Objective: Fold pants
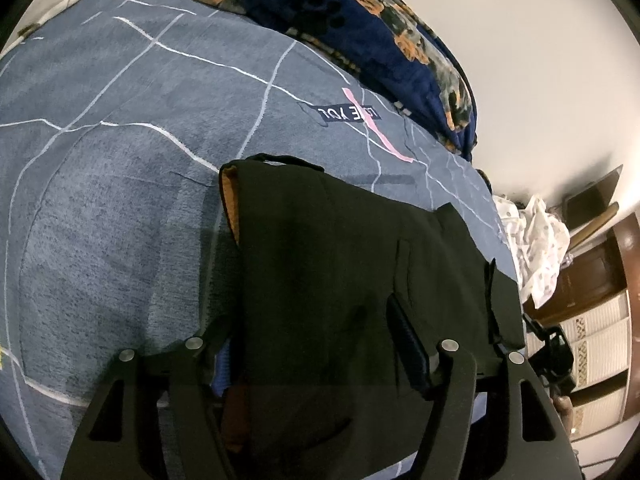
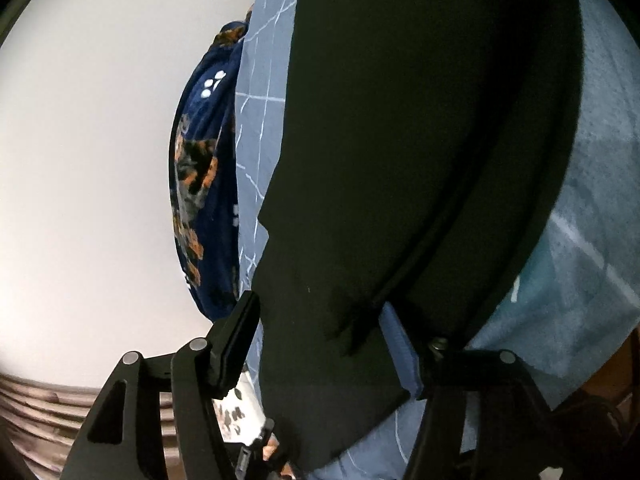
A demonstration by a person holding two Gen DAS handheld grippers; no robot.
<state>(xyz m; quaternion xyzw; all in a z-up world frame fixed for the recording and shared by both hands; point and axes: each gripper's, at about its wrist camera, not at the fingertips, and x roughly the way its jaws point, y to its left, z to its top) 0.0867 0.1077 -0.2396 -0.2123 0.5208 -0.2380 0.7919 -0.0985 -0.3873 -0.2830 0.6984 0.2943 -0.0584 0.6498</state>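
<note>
A: Where are the pants?

B: The black pants (image 1: pixel 340 264) lie on the blue-grey bedspread (image 1: pixel 120 184), filling the left wrist view from centre down to 6 o'clock. An orange lining shows at the folded edge near 10 o'clock of the garment.

A: And the left gripper (image 1: pixel 308 344)?

B: Its jaws stand wide apart with the cloth running between them. Whether the fingers press on it, I cannot tell.

A: The right gripper (image 2: pixel 320 344)?

B: Also spread wide, with the pants (image 2: pixel 400 160) lying across the gap, from 6 o'clock up to 12. The blue pad on one finger (image 2: pixel 400 352) touches the fabric; no pinch is visible.

A: Anything else around?

B: A navy dog-print blanket (image 1: pixel 380 32) at 12 to 2 o'clock, and a white spotted cloth (image 1: pixel 536 248) at 3 o'clock off the bed's edge.
</note>
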